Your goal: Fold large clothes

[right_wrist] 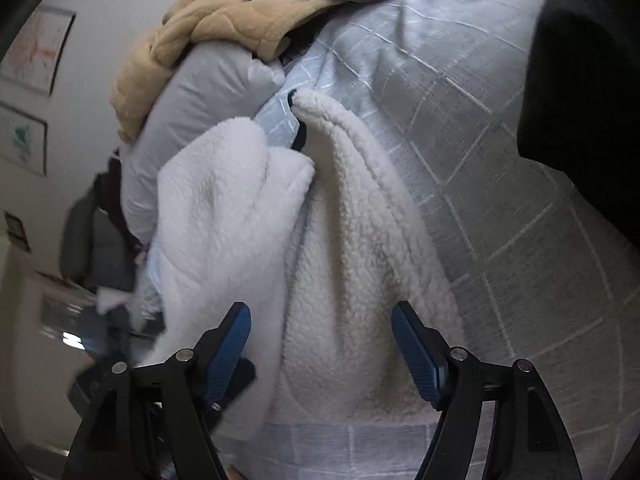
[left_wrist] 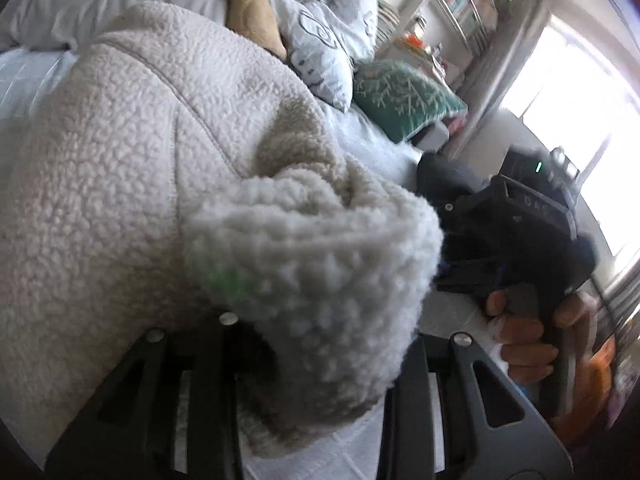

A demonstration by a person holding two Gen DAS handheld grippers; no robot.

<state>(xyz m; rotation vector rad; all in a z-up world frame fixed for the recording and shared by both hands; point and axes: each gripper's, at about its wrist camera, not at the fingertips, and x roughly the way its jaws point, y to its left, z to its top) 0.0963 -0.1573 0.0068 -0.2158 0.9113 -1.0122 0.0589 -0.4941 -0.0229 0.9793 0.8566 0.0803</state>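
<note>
Bedroom clutter frames everything: shelves and a bright window beyond the bed (right_wrist: 520, 168), whose grey checked cover carries the work. Pillows (left_wrist: 320, 40) and a tan blanket (right_wrist: 208, 28) crowd its head end. Across the middle lies the cream fleece jacket (right_wrist: 360, 248), partly gathered, one flap doubled over along the bed's near edge, so folding looks begun but far from finished. Bunched fleece fills the left gripper (left_wrist: 304, 320), which appears clamped on it, though the tips are buried. Over the jacket's hem, the right gripper (right_wrist: 322, 344) hangs with blue pads spread wide, holding nothing. Sleeves and collar cannot be made out.
</note>
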